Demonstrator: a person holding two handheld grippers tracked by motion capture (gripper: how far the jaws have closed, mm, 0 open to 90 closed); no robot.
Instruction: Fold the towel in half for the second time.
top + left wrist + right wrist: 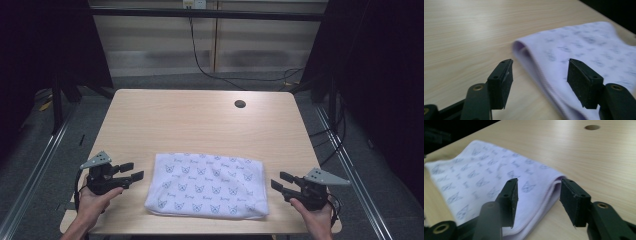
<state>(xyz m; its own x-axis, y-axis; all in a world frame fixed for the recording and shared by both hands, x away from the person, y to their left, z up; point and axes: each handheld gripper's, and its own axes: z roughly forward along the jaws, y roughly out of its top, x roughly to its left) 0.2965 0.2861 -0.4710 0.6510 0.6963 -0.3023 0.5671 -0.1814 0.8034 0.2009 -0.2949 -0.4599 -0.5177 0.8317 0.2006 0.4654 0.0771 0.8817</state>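
A folded white cloth (207, 185) printed with small blue motifs lies flat near the front edge of the wooden table (200, 120). My left gripper (135, 170) sits just left of the cloth, jaws open and pointing at its left side. In the left gripper view the open gripper (539, 75) straddles the cloth's folded edge (579, 47), and the pads (502, 82) do not touch it. My right gripper (278, 180) stands open just right of the cloth. In the right gripper view the gripper (539, 192) gapes over the cloth's near corner (486, 175), holding nothing.
A round cable hole (240, 104) is in the table's far right part, also seen as a hole (592, 127) in the right gripper view. Black cables (200, 60) trail over the floor behind the table. Dark frame posts stand on either side.
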